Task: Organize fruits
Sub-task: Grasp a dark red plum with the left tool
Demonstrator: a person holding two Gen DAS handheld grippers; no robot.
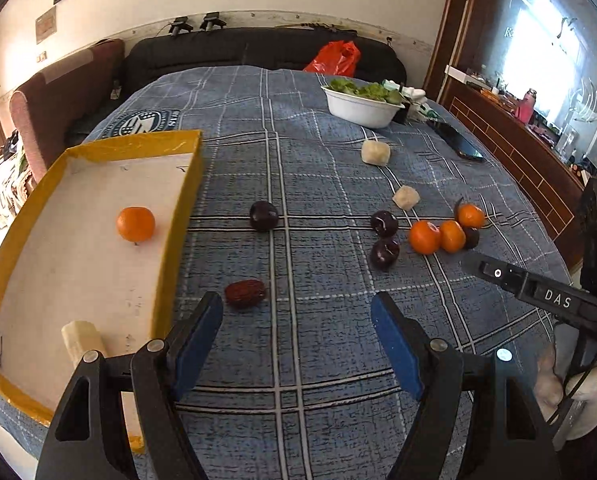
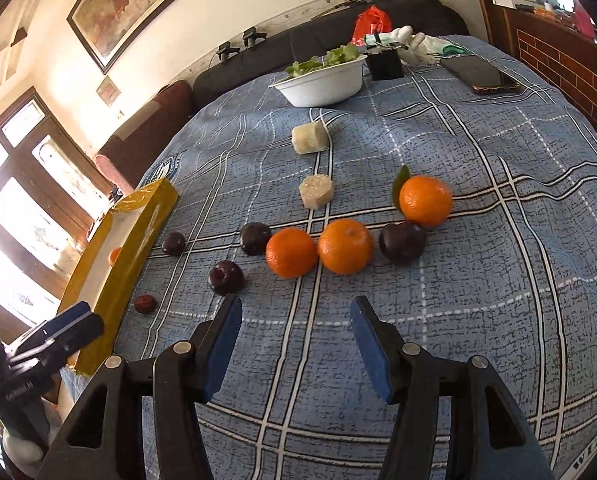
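Both tools are empty right now. My left tool point(image 1: 296, 330) hangs spread wide over the blue plaid cloth on the table point(image 1: 318, 360), nothing between its pads, with the red date point(image 1: 245, 293) just beyond its left finger. My right tool point(image 2: 296, 334) is spread too, also pinching nothing, and points at the row of fruit ahead.

The yellow-rimmed tray point(image 1: 180, 216) sits on the left with one mandarin point(image 1: 135, 223) and a pale cut chunk point(image 1: 83, 340) inside. The rest is loose on the cloth: three mandarins point(image 2: 344, 246) in a cluster to the right, dark plums point(image 2: 225, 277) scattered between, and two pale chunks point(image 2: 316, 191) farther off.

I judge this to be the reach for the next pieces, the sorting barely begun. For the left, the date is nearest: drop lower, straddle it, close gently. For the right, the near mandarin point(image 2: 291, 253) is in line, but it touches its neighbour, so I need a clean approach.
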